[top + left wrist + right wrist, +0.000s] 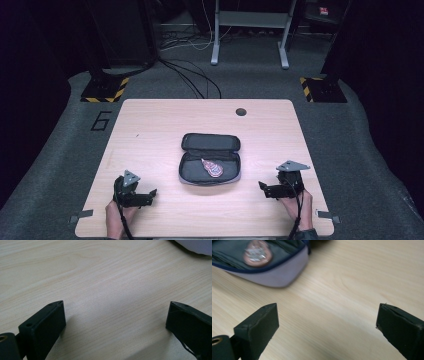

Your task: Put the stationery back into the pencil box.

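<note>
Resting low at the near left corner of the pale wooden table, the left gripper is held in the person's left hand, its tips turned toward the middle of the table. In the left gripper view its two black jaws are spread wide with nothing but bare wood between them, and a pale edge of the case shows at the top right corner.

At the middle of the table lies that zip case, opened flat, its dark lid folded back to the far side and its grey lining showing. A small reddish patterned object lies inside the near half.

At the near right, well apart from the case, the right gripper sits in the person's right hand, tips pointing left. In the right gripper view its jaws also stand wide apart over bare wood, empty, with the case's lavender side and the reddish object beyond them.
</note>
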{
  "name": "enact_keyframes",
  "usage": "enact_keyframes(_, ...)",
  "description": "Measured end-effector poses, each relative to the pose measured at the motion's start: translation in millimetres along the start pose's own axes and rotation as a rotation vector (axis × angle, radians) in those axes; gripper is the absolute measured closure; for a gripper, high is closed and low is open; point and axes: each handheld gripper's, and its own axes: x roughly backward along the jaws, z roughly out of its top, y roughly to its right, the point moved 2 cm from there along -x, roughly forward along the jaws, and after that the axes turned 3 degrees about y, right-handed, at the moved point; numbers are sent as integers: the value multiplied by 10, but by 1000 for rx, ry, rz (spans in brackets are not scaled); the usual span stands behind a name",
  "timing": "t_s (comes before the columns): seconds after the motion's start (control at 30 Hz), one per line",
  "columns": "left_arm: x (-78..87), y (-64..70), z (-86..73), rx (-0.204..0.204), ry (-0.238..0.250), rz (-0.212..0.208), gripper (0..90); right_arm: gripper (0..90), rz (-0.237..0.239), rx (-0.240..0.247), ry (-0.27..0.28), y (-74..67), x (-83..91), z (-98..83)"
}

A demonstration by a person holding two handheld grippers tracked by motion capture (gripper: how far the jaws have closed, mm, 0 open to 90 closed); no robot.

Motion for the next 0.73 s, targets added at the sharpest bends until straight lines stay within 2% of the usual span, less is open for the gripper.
enact_keyframes(0.1,0,1,0,0,1,2,25,3,-16,-33,-55,121,-22,-166)
enact_keyframes(0.23,0,0,0,0,0,0,25,0,-47,-72,-61,284,-53,-390)
enact_keyframes(0.33,-1,1,0,0,0,3,24,0,-63,-90,-61,354,-70,-499)
enact_keyframes(0.43,6,1,3,3,-12,1,24,0,-96,-77,-37,380,-52,-552)
enact_keyframes(0.5,6,0,5,3,-13,1,24,0,-114,-48,-14,383,-66,-573)
enact_keyframes(0.53,5,1,4,3,-12,1,24,0,-116,-67,-17,360,-62,-577)
enact_keyframes(0.57,5,1,4,3,-12,1,24,0,-114,-33,-13,380,-63,-580)
enact_keyframes(0.6,-2,4,2,5,-2,6,24,0,-112,-65,-15,366,-64,-576)
enact_keyframes(0.73,-2,4,2,5,-2,6,24,0,-109,-59,-13,371,-67,-575)
